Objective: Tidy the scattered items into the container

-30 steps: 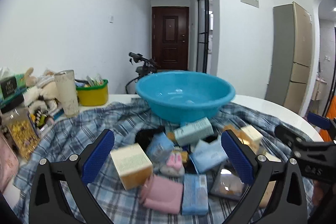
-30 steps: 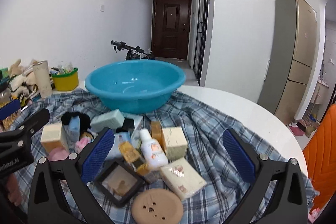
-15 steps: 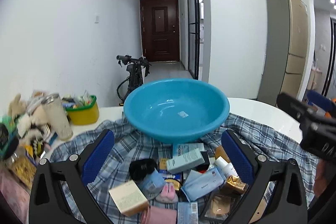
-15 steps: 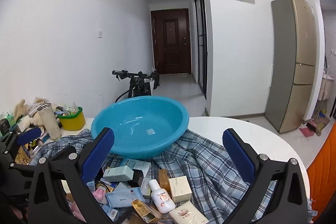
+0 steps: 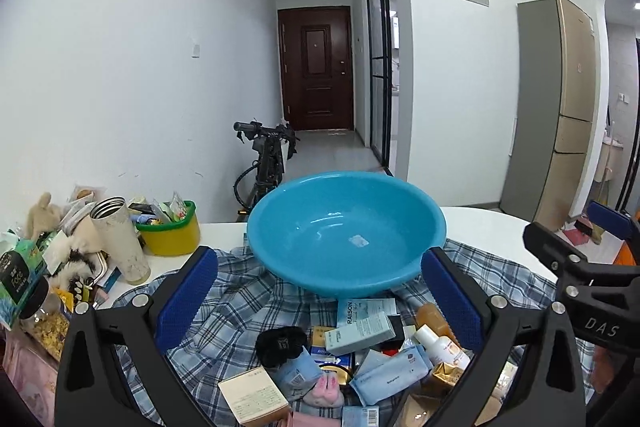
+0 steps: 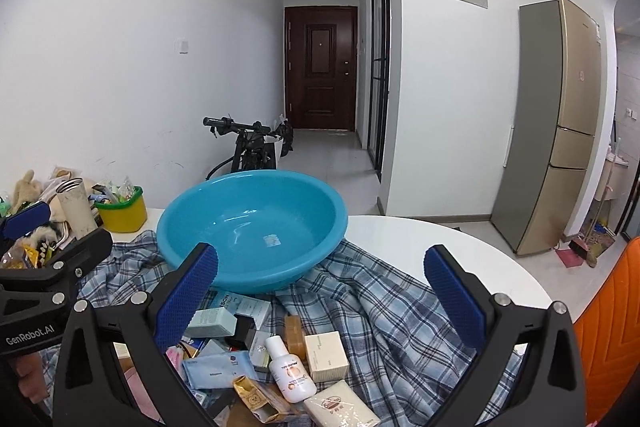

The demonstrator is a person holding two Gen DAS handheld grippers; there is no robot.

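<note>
An empty blue plastic basin (image 5: 346, 227) (image 6: 252, 223) stands on a blue plaid cloth (image 6: 384, 311) at the back of the table. In front of it lies a pile of small toiletries: a pale teal box (image 5: 358, 333), a white lotion bottle (image 6: 290, 373), a cream box (image 6: 326, 351), a blue sachet (image 5: 390, 373), a tan box (image 5: 254, 397) and a black item (image 5: 280, 345). My left gripper (image 5: 318, 291) hangs open above the pile, holding nothing. My right gripper (image 6: 320, 291) is open and empty too, raised over the pile's right side.
A yellow tub with a green rim (image 5: 172, 233), a steel tumbler (image 5: 120, 239), plush toys and snack packs crowd the table's left edge. The white round tabletop (image 6: 432, 247) shows bare at the right. An orange chair (image 6: 608, 327) stands at the right. A scooter (image 5: 266, 155) is parked behind.
Both grippers have risen and pulled back from the pile, so the items look smaller and lower in each view. Both stay open and empty.
</note>
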